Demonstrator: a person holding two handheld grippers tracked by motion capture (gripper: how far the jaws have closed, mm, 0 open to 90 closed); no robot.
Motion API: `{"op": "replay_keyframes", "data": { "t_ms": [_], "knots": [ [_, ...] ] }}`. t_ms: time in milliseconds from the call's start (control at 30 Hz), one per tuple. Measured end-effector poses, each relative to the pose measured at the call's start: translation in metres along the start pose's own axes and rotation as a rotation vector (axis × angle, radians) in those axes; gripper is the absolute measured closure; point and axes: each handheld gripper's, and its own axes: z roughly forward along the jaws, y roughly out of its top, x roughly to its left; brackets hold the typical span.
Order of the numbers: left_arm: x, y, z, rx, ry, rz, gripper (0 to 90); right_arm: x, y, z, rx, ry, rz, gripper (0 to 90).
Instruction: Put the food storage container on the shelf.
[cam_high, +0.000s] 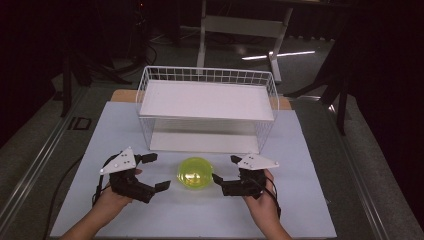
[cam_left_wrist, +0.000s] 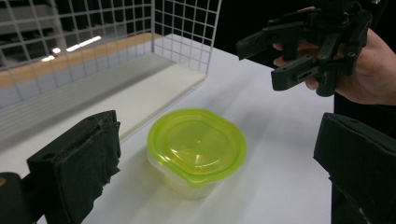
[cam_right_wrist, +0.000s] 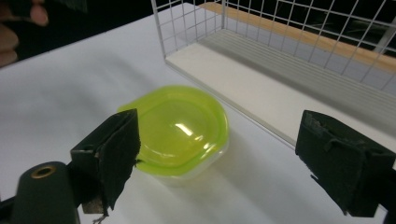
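Matte white table (cam_high: 125, 210) in a dark room, white wire shelf rack (cam_high: 207, 107), round translucent container with glossy lime-green lid (cam_high: 194, 172), my left gripper (cam_high: 154, 172) and right gripper (cam_high: 224, 175) both gaping wide, empty.

Lidded green container (cam_high: 195, 173) sits alone on the white table (cam_high: 310, 210), bare surface all round it, so approach from either side is free. Left gripper (cam_high: 159, 172) and right gripper (cam_high: 222, 169) flank it with jaws apart, neither touching. Just behind stands the white wire shelf rack (cam_high: 207, 107), blocking any reach from the far side, though its front is open
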Motion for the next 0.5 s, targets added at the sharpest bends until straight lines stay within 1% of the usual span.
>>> {"op": "replay_keyframes", "data": {
  "t_ms": [33, 67, 133, 200, 233, 267, 300, 333, 367, 400, 433, 467, 500],
  "knots": [
    [0.001, 0.000, 0.002, 0.007, 0.008, -0.002, 1.4, 0.000, 0.000, 0.001, 0.003, 0.010, 0.003, 12.1],
    [0.002, 0.000, 0.004, 0.014, 0.006, -0.007, 1.4, 0.000, 0.000, 0.003, 0.002, 0.016, 0.009, 12.1],
    [0.004, 0.000, 0.008, 0.028, -0.001, -0.008, 1.4, -0.001, 0.000, 0.007, 0.016, 0.048, 0.018, 12.1],
    [0.007, -0.001, 0.012, 0.040, -0.015, -0.021, 1.4, -0.001, 0.000, 0.011, 0.021, 0.038, 0.015, 12.1],
    [0.008, -0.001, 0.014, 0.047, -0.008, -0.022, 1.4, -0.001, 0.000, 0.013, 0.030, 0.038, 0.021, 12.1],
    [0.010, -0.001, 0.016, 0.055, -0.008, -0.023, 1.4, -0.001, 0.000, 0.016, 0.032, 0.018, 0.025, 12.1],
    [0.011, -0.002, 0.019, 0.062, -0.005, -0.026, 1.4, -0.002, 0.000, 0.018, 0.034, 0.013, 0.038, 12.1],
    [0.012, -0.002, 0.021, 0.067, 0.001, -0.026, 1.4, -0.003, 0.000, 0.021, 0.041, 0.029, 0.062, 11.9],
    [0.013, -0.003, 0.023, 0.069, 0.007, -0.028, 1.4, -0.004, 0.000, 0.023, 0.038, 0.031, 0.084, 11.7],
    [0.014, -0.003, 0.025, 0.068, 0.014, -0.034, 1.4, -0.004, -0.001, 0.026, 0.039, 0.017, 0.097, 11.8],
    [0.015, -0.004, 0.027, 0.061, 0.005, -0.047, 2.2, -0.005, -0.002, 0.028, 0.049, 0.019, 0.101, 11.8],
    [0.016, -0.004, 0.029, 0.058, 0.007, -0.066, 6.9, -0.006, -0.003, 0.030, 0.048, 0.013, 0.099, 12.2],
    [0.017, -0.005, 0.031, 0.064, 0.018, -0.084, 7.6, -0.007, -0.004, 0.032, 0.054, 0.003, 0.095, 13.7]
  ]
}}
